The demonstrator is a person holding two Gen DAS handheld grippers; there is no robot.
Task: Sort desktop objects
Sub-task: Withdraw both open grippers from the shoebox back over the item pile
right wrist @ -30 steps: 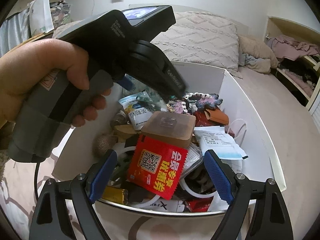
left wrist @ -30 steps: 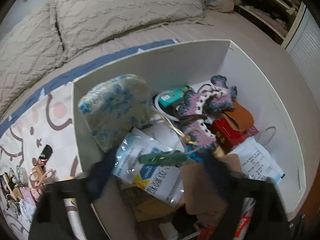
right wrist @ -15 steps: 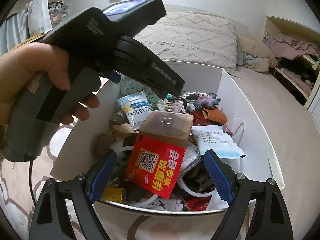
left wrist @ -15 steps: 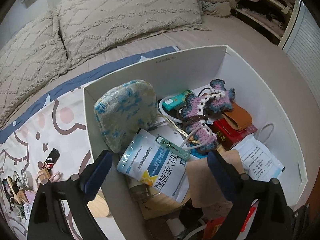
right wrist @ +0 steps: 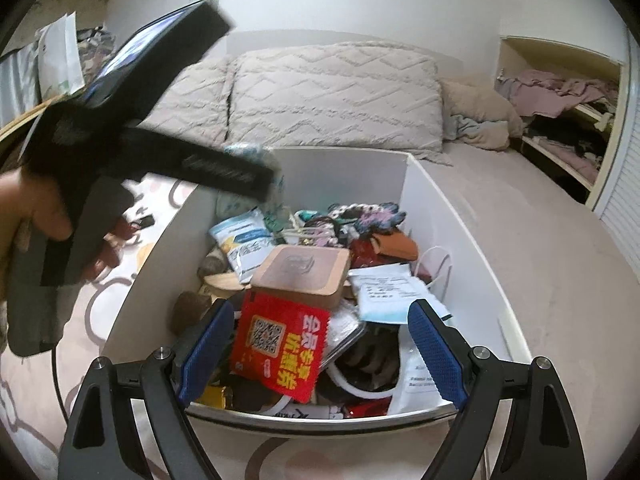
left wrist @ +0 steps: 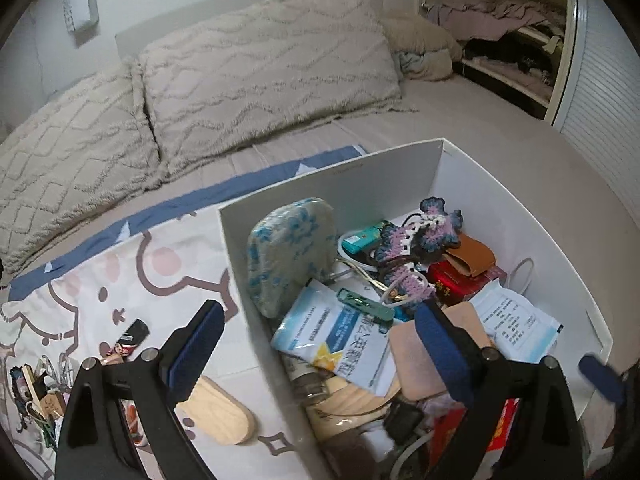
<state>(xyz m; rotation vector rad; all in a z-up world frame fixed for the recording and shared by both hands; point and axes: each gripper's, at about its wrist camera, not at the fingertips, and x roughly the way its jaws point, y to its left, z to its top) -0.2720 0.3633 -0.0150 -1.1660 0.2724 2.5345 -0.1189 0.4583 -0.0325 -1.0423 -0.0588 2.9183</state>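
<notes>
Hovering tilted down over the white box (right wrist: 404, 184), both the left gripper (left wrist: 320, 354) and right gripper (right wrist: 320, 354) have jaws wide, empty; green clip (left wrist: 364, 305) lies diagonally.

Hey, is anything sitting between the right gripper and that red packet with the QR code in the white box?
Nothing visible. The open right gripper hovers over the near edge of the white box, and the red packet lies on top of the pile, directly between its fingers. The tan square case rests just behind the packet, not in front.
</notes>
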